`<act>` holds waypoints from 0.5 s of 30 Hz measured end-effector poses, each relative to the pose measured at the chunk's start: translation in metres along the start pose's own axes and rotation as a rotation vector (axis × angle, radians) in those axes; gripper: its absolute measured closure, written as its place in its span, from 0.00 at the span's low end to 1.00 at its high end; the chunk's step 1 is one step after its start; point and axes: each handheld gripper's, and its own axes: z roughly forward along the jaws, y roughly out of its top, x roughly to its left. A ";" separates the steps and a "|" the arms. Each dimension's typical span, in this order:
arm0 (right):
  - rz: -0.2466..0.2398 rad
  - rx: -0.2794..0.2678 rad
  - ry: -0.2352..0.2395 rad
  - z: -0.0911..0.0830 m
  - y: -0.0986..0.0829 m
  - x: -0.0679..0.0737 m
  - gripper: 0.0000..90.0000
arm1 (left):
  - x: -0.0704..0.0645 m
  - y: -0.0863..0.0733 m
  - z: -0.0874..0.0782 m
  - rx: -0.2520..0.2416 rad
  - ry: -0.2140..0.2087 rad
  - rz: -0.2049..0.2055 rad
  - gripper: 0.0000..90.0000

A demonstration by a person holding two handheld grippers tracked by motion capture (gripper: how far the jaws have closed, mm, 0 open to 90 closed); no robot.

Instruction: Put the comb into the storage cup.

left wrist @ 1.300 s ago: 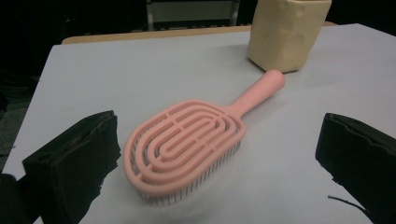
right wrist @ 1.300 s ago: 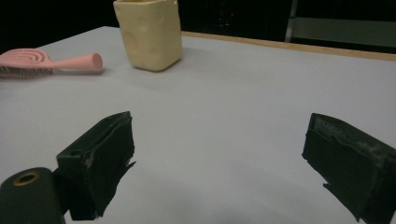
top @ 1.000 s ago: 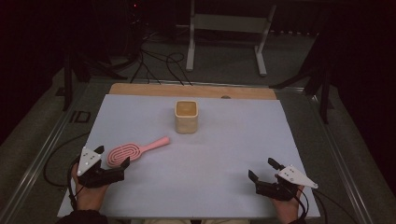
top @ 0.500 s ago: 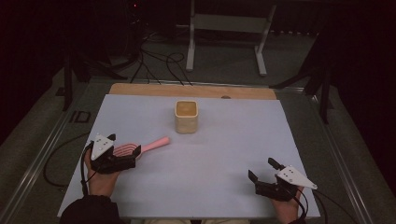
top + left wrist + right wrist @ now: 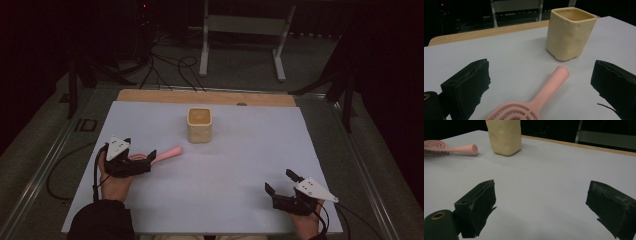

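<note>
No legible text, labels, brands or numbers anywhere. A dark mark on the floor just off the table's (image 5: 300,130) far left corner may be lettering; too blurred to read. Nothing printed on the objects on the table.

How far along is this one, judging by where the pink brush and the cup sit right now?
Early stage. Done: the left gripper is over the pink hairbrush, jaws open on either side of its head. In hand: nothing is gripped yet; the brush lies flat on the table. Left: closing on it, lifting, and probably placing it in the cream cup, which looks empty. The right gripper rests open, apart from both.
</note>
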 end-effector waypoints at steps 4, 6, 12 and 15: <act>0.003 0.000 0.001 0.000 0.000 0.000 0.10 | -0.001 0.004 0.005 -0.003 -0.002 -0.003 0.03; 0.002 0.001 0.000 0.000 0.000 0.000 0.10 | -0.002 0.005 0.008 0.002 0.000 0.002 0.03; 0.002 0.001 0.003 0.000 0.000 0.001 0.10 | -0.006 0.010 0.018 0.017 0.004 0.019 0.03; 0.002 0.002 0.003 0.000 0.000 0.000 0.10 | -0.007 0.011 0.022 0.025 0.007 0.025 0.03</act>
